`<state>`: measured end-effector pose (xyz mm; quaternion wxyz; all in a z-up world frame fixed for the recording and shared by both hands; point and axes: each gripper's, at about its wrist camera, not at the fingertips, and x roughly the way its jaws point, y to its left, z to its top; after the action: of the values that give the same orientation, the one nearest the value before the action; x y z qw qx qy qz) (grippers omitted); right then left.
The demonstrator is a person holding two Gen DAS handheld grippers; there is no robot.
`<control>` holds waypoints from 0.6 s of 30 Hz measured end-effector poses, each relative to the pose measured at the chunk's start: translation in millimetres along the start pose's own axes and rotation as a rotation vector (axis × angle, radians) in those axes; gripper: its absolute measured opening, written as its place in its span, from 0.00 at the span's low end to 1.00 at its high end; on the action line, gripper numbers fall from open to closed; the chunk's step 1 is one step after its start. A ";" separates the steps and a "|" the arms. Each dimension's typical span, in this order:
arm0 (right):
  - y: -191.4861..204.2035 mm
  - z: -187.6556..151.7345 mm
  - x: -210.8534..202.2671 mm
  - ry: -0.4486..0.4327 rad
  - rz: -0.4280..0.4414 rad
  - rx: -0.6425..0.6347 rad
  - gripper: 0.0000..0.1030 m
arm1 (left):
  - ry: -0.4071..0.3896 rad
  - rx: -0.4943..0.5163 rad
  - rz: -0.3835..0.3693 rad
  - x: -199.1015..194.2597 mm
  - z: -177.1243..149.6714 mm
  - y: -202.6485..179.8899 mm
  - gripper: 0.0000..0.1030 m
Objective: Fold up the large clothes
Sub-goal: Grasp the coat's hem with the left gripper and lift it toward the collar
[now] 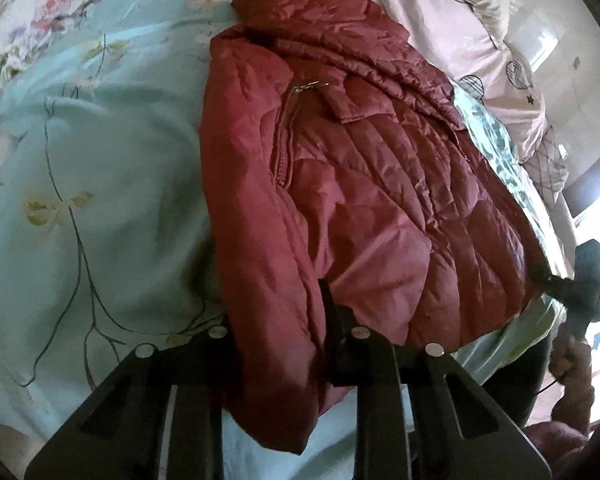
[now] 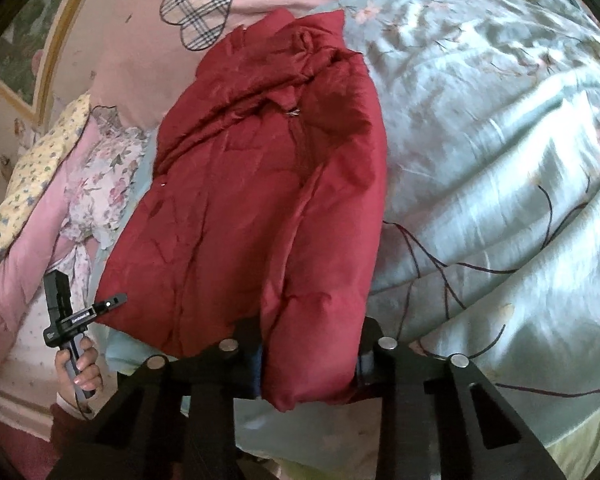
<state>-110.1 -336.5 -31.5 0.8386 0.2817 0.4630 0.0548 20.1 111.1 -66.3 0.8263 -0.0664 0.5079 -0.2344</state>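
1. The red puffer jacket (image 1: 360, 184) lies on the pale-blue floral quilt (image 1: 100, 168), sleeves already folded inward.
2. Left gripper (image 1: 276, 316) straddles the hem edge; whether it pinches, I can't tell.
3. Right gripper (image 2: 306, 344) likewise straddles the hem.
4. Probably left: folding hem toward collar.

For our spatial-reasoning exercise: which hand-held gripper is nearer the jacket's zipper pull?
No clear winner. The left hand-held gripper and right hand-held gripper both clamp the jacket at its hem end, the zipper pull far ahead.
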 end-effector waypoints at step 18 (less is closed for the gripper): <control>13.1 34.2 -50.5 -0.161 0.251 -0.023 0.22 | -0.272 0.031 -0.124 -86.6 53.5 -20.1 0.15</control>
<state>-108.8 -357.7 27.2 0.8628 0.3311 0.3545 0.1420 27.8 125.9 36.1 0.8723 -0.1160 0.3825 -0.2817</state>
